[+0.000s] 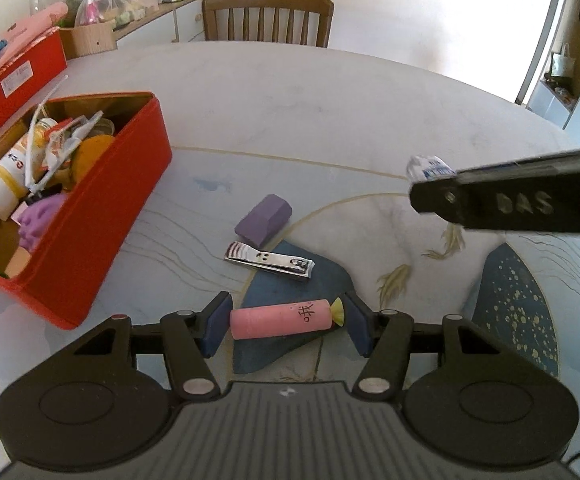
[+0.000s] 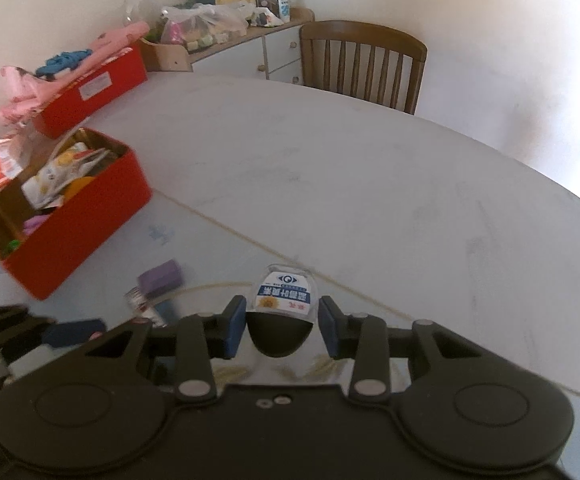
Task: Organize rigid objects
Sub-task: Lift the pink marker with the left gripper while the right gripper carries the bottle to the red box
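Here the left gripper (image 1: 286, 326) clamps a pink eraser (image 1: 284, 319) end to end, low over the table (image 1: 329, 120) near its near edge. The right gripper (image 2: 282, 328) grips a small labelled bottle (image 2: 284, 294), raised off the table. One nail clipper (image 1: 270, 261) and one purple block (image 1: 264, 220) lie loose beside two red boxes (image 1: 102, 216).
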A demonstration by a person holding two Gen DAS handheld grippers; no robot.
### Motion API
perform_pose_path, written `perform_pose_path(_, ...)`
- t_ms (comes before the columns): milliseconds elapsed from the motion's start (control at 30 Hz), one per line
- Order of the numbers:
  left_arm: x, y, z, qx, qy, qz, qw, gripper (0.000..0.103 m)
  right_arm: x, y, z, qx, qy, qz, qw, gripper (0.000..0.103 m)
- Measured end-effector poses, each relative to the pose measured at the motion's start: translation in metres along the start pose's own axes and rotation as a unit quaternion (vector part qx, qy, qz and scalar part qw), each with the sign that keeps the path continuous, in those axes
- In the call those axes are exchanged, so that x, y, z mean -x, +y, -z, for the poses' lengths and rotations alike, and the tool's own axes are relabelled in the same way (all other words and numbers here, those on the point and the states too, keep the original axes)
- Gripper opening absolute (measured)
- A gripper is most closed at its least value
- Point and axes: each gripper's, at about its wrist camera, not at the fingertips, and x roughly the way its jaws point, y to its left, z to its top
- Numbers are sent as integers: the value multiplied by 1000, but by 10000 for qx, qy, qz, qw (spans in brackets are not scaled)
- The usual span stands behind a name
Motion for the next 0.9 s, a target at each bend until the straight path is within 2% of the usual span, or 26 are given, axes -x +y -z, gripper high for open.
perform_pose_path(467,44,36,-5,95,-288,219,9993,60,57,38,13,-93,-116,-12,9999,38)
perform_pose_path(900,82,93,-20,107,-593,389,9974,60,82,90,5,-269,-342,42,9990,38)
